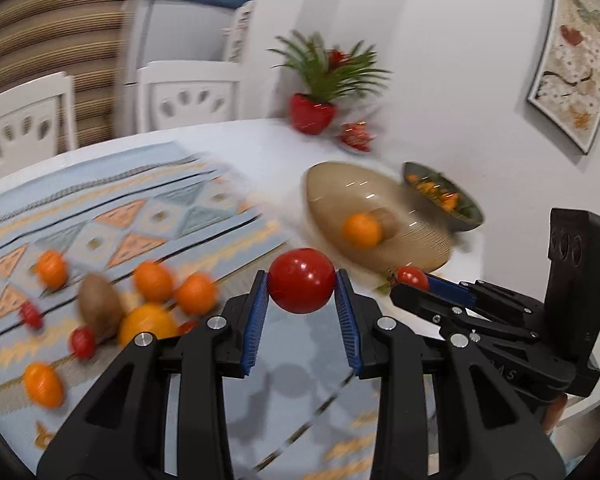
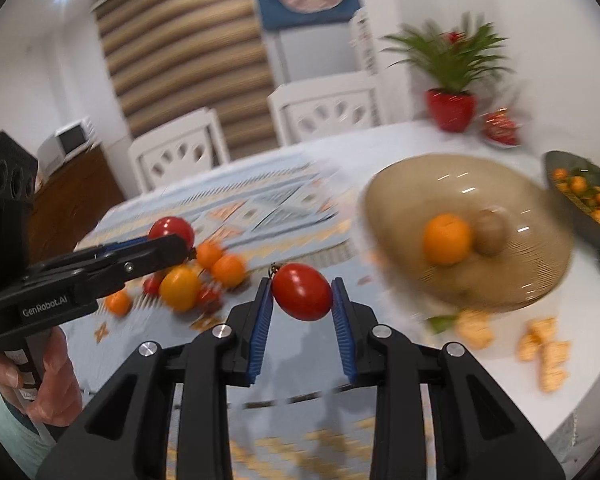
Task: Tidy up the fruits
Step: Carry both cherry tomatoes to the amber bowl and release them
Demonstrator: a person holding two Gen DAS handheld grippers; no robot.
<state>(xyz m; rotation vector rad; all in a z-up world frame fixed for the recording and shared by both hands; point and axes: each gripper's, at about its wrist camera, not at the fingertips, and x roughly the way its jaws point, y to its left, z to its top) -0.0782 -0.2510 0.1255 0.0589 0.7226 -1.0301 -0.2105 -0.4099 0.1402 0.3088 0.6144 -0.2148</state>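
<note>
Left tool [image 1: 301, 286] around glossy red tomato [image 1: 301, 285]

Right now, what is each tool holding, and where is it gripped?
The left tool pinches a round red tomato across its sides. The right tool pinches an oval red tomato likewise.

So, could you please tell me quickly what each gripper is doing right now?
Left gripper: closed on a round red tomato.
Right gripper: closed on an oval red tomato.

Left gripper [image 1: 301, 288] and right gripper [image 2: 302, 298] each pinch something between blue pads, held above the table; a hand [image 2: 40, 376] grasps the left handle.
</note>
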